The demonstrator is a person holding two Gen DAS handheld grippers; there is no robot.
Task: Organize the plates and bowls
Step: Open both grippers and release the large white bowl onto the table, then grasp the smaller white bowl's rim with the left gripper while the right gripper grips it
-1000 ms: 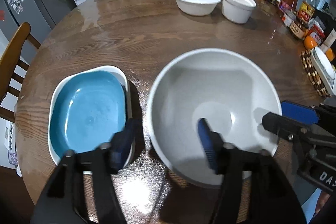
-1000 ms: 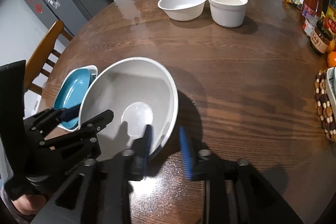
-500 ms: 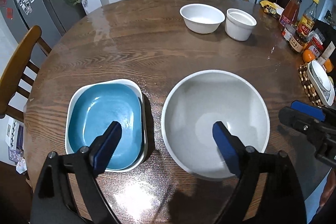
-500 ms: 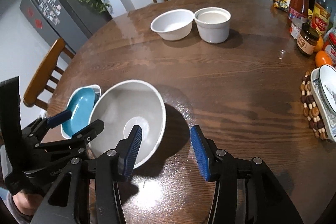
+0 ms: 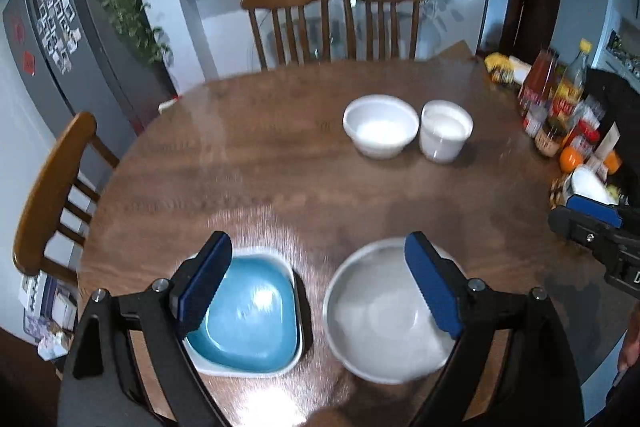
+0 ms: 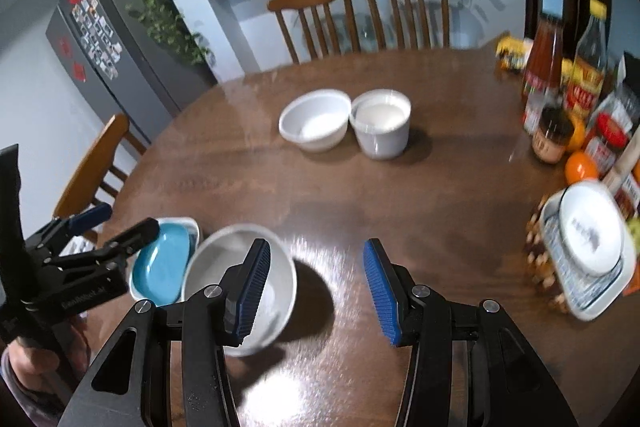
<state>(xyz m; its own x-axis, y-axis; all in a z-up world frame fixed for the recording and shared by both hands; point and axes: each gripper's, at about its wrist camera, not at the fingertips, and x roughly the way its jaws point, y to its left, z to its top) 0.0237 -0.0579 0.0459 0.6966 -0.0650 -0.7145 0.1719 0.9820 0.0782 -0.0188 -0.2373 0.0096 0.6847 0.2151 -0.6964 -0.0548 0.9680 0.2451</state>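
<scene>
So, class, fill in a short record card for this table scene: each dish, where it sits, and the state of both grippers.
blue plate: near edge of table, nested in a white dish, left of grey bowl
grey bowl: near edge, empty, upright
white bowl: far side, empty
white cup: right beside white bowl; touching or not, cannot tell
left gripper: open, above the two near dishes, holding nothing
right gripper: open, holding nothing
clutter: bottles and jars at right edge

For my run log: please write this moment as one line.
left gripper: open | right gripper: open | large grey bowl: on table, beside blue dish
</scene>
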